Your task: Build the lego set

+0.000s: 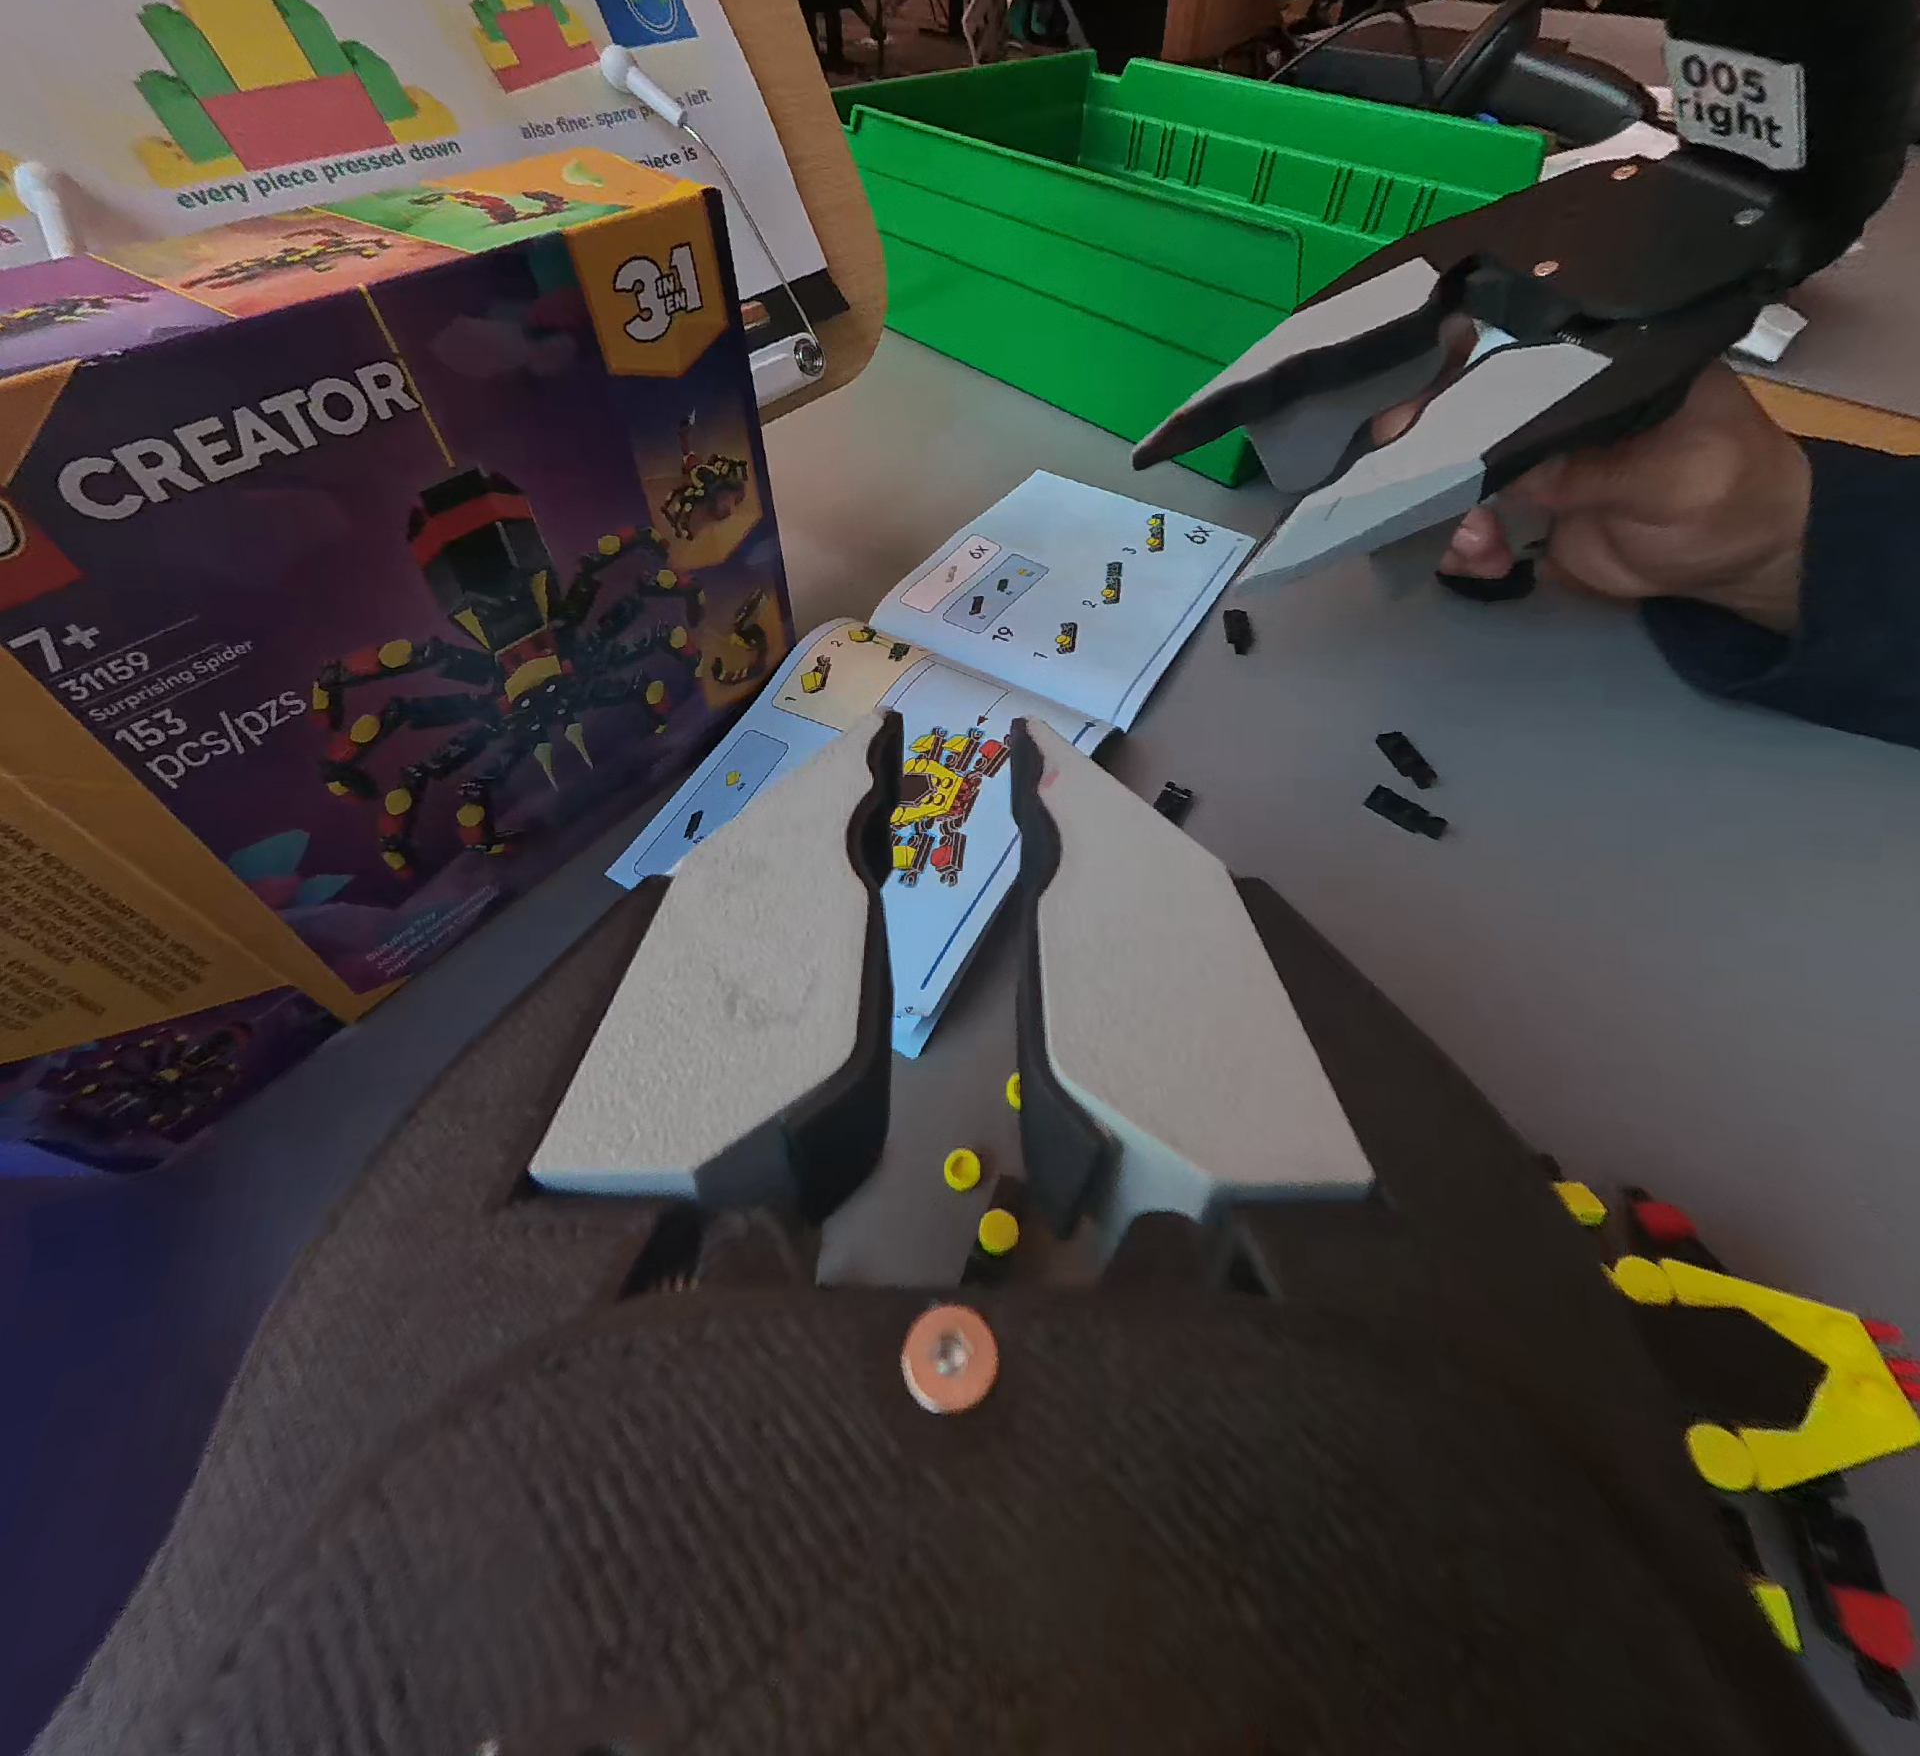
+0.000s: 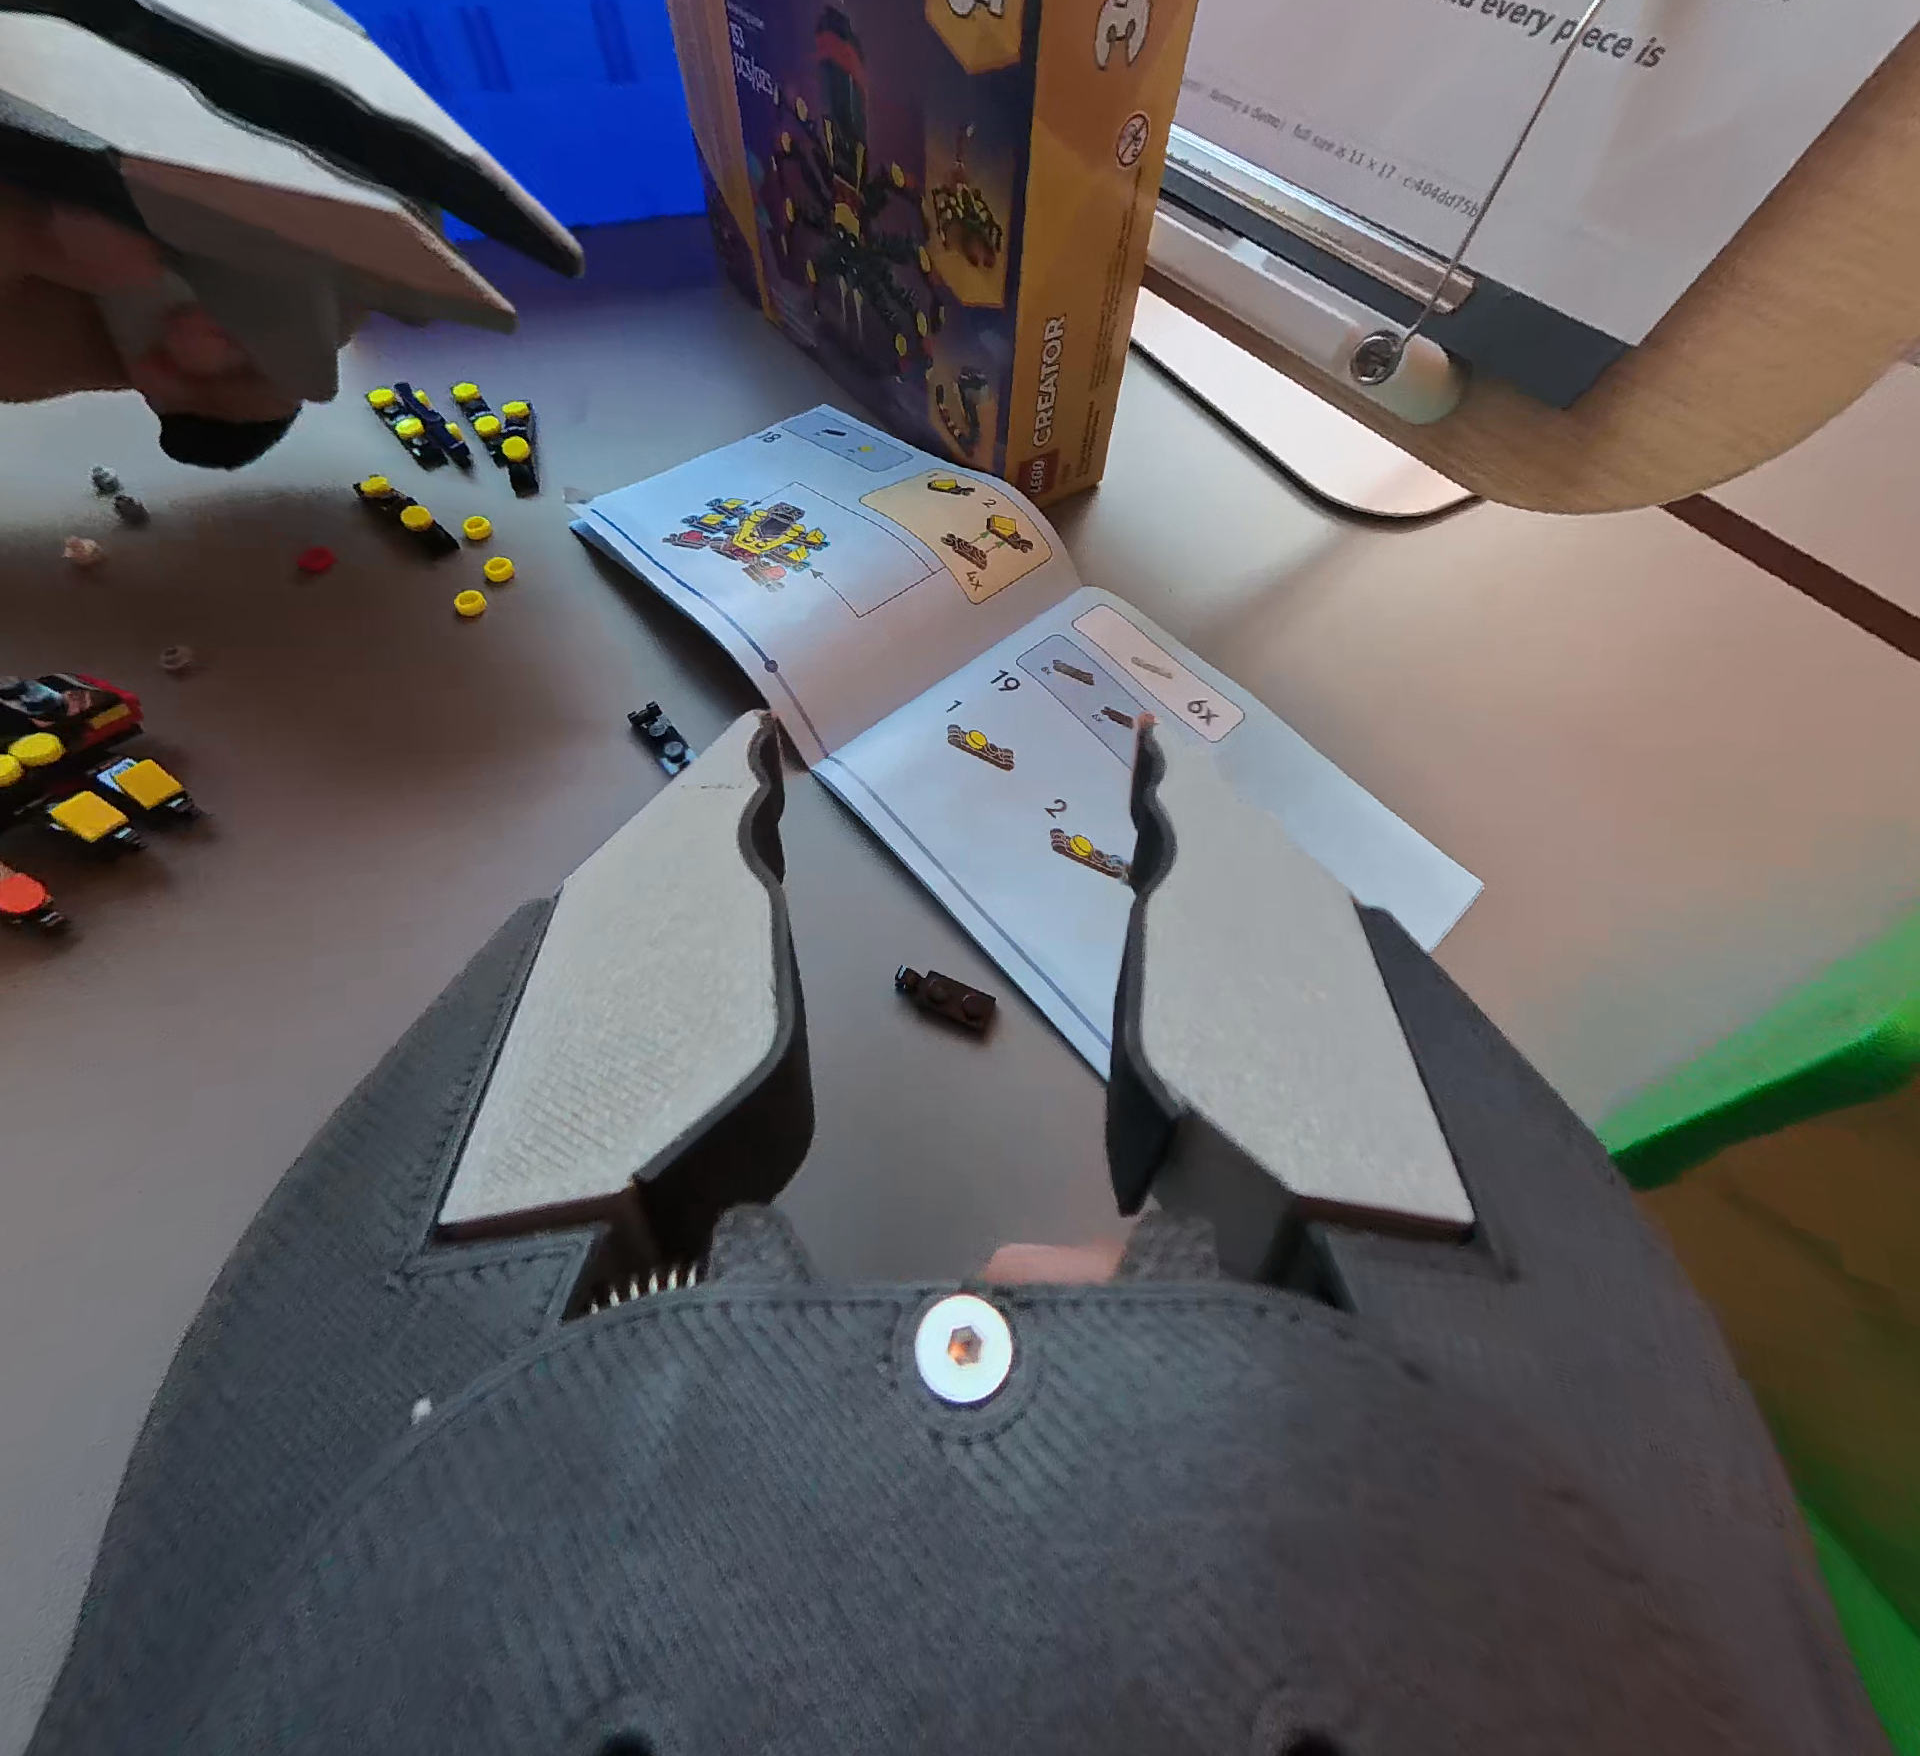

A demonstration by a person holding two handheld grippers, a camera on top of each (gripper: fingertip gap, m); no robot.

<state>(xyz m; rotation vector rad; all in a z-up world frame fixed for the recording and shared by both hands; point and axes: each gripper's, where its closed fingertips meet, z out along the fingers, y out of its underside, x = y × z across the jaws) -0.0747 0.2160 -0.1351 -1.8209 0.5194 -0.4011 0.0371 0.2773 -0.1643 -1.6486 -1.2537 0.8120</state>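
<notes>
My left gripper (image 1: pixel 951 740) hovers over the open instruction booklet (image 1: pixel 997 667), jaws a narrow gap apart and empty. Loose yellow round studs (image 1: pixel 961 1168) lie on the table under it. The partly built yellow, black and red model (image 1: pixel 1787 1394) lies at the lower right. My right gripper (image 2: pixel 956 740) is open and empty, low over the table, with a small dark plate (image 2: pixel 945 998) lying between its fingers beside the booklet (image 2: pixel 935 626). Black leg pieces topped with yellow studs (image 2: pixel 457 433) and loose studs (image 2: pixel 478 563) lie at the left, under the left gripper (image 2: pixel 540 288).
The set's box (image 1: pixel 364 615) stands at the left before a board with a printed sheet (image 1: pixel 364 44). A green bin (image 1: pixel 1091 252) stands behind the booklet and a blue bin (image 2: pixel 499 44) behind the box. Small black pieces (image 1: pixel 1405 759) are scattered on the grey table.
</notes>
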